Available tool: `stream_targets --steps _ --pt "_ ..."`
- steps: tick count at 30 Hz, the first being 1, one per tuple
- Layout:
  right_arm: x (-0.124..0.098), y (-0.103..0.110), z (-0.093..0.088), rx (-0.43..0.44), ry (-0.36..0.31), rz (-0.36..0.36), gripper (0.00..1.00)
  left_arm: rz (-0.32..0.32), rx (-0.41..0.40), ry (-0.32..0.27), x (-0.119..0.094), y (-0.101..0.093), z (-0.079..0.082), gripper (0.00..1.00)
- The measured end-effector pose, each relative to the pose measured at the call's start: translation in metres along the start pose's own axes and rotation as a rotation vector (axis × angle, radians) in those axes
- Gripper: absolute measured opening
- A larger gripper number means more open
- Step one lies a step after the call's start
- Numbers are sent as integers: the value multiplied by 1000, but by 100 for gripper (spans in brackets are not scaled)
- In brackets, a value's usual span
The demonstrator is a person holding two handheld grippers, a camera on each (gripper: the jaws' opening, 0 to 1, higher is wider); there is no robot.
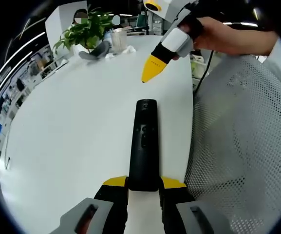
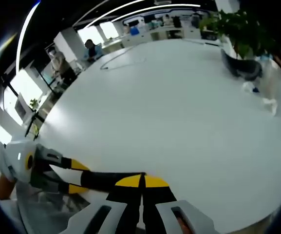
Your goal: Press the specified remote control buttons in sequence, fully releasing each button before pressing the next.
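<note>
A long black remote control (image 1: 144, 141) lies lengthwise over the white table (image 1: 72, 131), with its buttons facing up. My left gripper (image 1: 144, 183) is shut on the remote's near end, one yellow-tipped jaw on each side. My right gripper (image 1: 151, 68) comes in from the upper right in a person's hand. Its jaws are shut with nothing between them, and its yellow point hangs just beyond the remote's far end without touching it. In the right gripper view, the right gripper (image 2: 141, 181) stands shut over the tip of the remote (image 2: 106, 179), which the left gripper (image 2: 79, 177) holds from the left.
A potted plant (image 1: 84, 30), a grey curved object (image 1: 95, 51) and white cups or tissue (image 1: 119, 43) stand at the table's far end. A white mesh chair back (image 1: 242, 146) rises beside the table's right edge. Office desks and people are far behind.
</note>
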State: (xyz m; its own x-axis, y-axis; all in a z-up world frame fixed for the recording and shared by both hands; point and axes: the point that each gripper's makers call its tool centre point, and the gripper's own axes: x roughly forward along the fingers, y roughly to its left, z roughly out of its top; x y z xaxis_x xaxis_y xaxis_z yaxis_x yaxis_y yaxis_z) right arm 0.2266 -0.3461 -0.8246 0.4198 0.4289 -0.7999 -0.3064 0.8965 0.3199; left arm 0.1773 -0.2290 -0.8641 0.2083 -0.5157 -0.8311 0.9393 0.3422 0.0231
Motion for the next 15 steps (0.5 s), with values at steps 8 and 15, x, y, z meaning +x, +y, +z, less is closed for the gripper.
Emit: stream_targets --steps 8,15 --pt "1 0 -10 25 52 4 0 -4 2 -74 2 -10 5 24" --pt "7 0 -19 47 102 16 0 -21 -29 -116 3 -11 8 24"
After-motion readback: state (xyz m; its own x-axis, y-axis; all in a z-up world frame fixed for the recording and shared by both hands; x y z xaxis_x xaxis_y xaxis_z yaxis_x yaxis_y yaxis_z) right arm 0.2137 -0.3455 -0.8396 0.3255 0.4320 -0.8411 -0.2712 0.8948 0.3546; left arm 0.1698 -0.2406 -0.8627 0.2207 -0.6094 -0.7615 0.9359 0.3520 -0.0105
